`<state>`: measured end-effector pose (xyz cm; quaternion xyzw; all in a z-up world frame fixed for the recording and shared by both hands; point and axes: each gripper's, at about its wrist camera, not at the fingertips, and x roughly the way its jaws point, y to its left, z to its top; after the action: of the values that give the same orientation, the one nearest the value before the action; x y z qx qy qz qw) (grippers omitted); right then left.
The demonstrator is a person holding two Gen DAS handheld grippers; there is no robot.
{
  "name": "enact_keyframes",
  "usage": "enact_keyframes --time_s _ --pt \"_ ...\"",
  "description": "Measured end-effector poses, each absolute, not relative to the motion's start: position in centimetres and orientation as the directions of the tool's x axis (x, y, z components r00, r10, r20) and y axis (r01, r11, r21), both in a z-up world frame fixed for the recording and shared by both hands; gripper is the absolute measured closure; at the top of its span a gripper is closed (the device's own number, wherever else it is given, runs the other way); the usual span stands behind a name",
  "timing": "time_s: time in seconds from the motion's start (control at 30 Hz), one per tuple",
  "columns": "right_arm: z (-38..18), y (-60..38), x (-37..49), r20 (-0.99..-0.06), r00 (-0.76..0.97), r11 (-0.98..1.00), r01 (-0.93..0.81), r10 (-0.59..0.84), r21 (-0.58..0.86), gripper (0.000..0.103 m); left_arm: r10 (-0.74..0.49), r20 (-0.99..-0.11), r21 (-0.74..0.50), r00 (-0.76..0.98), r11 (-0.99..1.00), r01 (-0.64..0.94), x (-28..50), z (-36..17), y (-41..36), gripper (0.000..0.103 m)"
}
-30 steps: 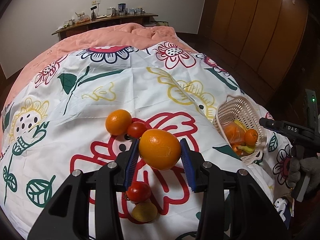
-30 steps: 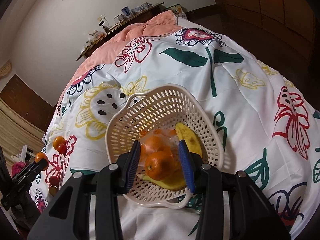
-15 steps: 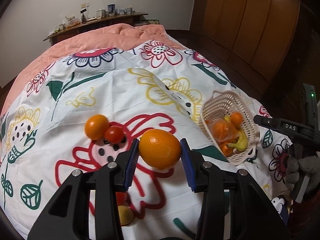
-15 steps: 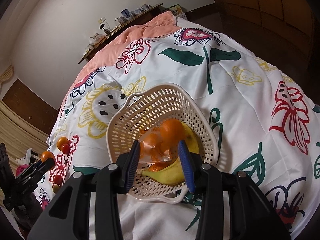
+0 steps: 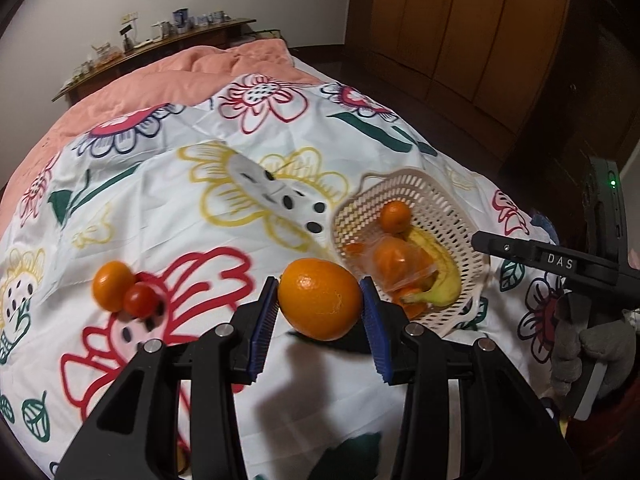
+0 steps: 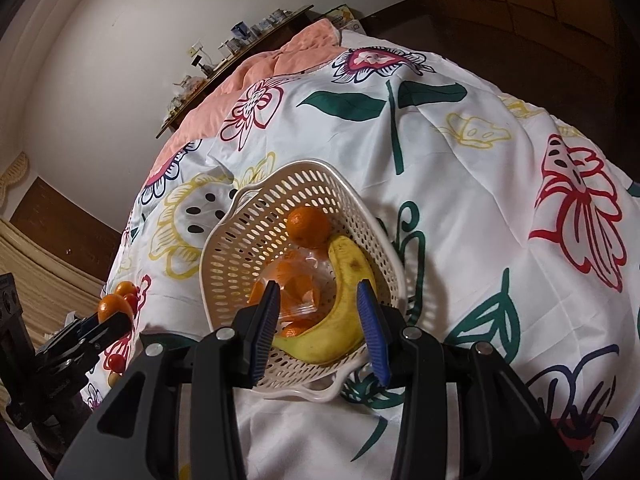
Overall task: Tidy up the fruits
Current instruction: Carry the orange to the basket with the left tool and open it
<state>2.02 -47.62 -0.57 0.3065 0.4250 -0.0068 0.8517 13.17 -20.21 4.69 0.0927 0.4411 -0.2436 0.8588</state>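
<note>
My left gripper (image 5: 319,282) is shut on a large orange (image 5: 320,304), held above the floral sheet just left of the white lattice basket (image 5: 448,208). The basket holds a small orange (image 5: 395,216), a clear bag of oranges (image 5: 394,260) and a banana (image 5: 444,280). In the right wrist view my right gripper (image 6: 318,284) hovers over the basket's near rim (image 6: 312,394), jaws apart with nothing between them. Below it lie the banana (image 6: 344,304) and the bag (image 6: 296,284). At that view's left edge, the left gripper with its orange (image 6: 111,306) shows.
A small orange (image 5: 113,285) and a tomato (image 5: 140,300) lie together on the sheet at the left. Another tomato (image 6: 116,360) lies nearer the bed's edge. A pink quilt (image 5: 168,80) covers the far bed. A gloved hand (image 5: 592,344) holds the right gripper's handle.
The left gripper has carried the large orange rightward, closer to the basket. The small orange seen between the right gripper's fingers has rolled to the basket's far side. The right gripper shifted slightly.
</note>
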Motion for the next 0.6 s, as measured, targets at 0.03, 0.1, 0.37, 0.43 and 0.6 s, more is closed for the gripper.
enact_keyframes --time_s 0.03,0.1,0.37,0.43,0.6 --pt "-0.6 -47.7 2.0 -0.728 0.639 0.81 0.273 0.25 0.518 0.062 -0.342 -0.805 -0.06 0.484 0.86 0.507 13.3 4.6 -20.7 0.06" --pt "-0.8 -47.8 1.9 -0.726 0.638 0.808 0.273 0.254 0.523 0.062 -0.347 -0.811 -0.064 0.471 0.853 0.519 13.5 4.2 -21.7 0.06" --pt "-1.0 -47.6 2.0 -0.723 0.635 0.805 0.263 0.27 0.531 0.062 -0.39 -0.809 -0.089 0.44 0.821 0.564 14.6 4.0 -24.7 0.055" --pt "-1.1 -47.5 2.0 -0.724 0.633 0.806 0.259 0.275 0.532 0.062 -0.402 -0.794 -0.094 0.456 0.822 0.561 14.6 4.5 -24.8 0.037" --pt "-1.0 -47.4 2.0 -0.724 0.632 0.807 0.256 0.278 0.532 0.062 -0.393 -0.786 -0.093 0.478 0.839 0.537 14.8 4.9 -23.9 0.037"
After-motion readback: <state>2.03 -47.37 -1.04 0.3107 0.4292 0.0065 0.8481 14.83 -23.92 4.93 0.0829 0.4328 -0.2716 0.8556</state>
